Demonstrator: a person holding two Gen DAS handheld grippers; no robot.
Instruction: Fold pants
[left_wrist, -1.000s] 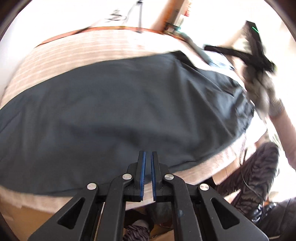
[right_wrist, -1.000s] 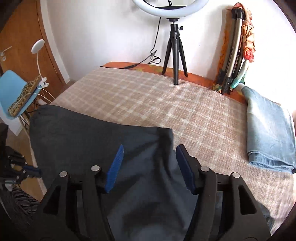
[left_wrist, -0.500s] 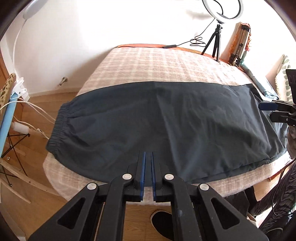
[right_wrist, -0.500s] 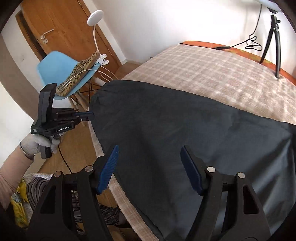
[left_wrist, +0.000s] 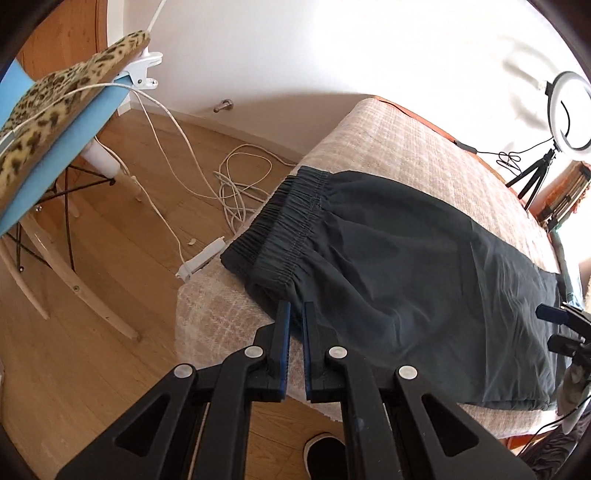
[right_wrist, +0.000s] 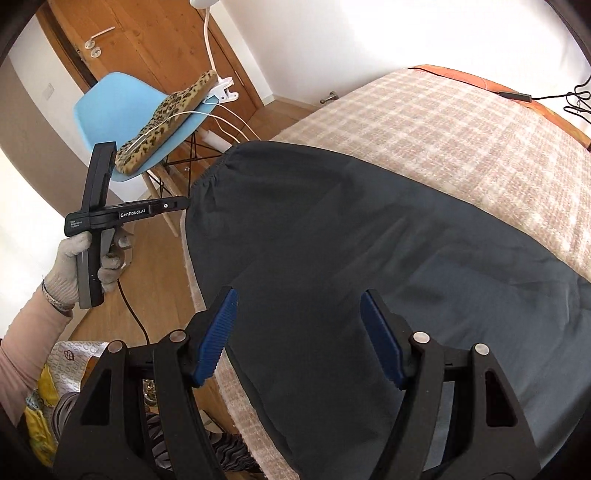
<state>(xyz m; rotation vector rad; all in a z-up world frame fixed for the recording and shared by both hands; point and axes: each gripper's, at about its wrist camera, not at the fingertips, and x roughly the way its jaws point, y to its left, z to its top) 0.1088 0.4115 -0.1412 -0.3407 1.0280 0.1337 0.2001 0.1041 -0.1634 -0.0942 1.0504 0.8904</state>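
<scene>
Both grippers over the pants (left_wrist: 424, 273): left gripper (left_wrist: 295, 314) pressed together by the waistband, right gripper (right_wrist: 299, 325) spread

I counted one pair of dark pants (left_wrist: 424, 266), spread on one checked bed cover (left_wrist: 406, 147); two grippers, the left gripper (left_wrist: 294, 314) and the right gripper (right_wrist: 299, 325); one gloved hand (right_wrist: 74, 266); one blue chair (right_wrist: 122, 122) bearing one leopard-print cushion (right_wrist: 166, 118) and one white clamp (left_wrist: 142, 72); one ring light (left_wrist: 569, 110) on one tripod (left_wrist: 532, 181); one wooden door (right_wrist: 147, 40); one black shoe (left_wrist: 325, 454).
</scene>
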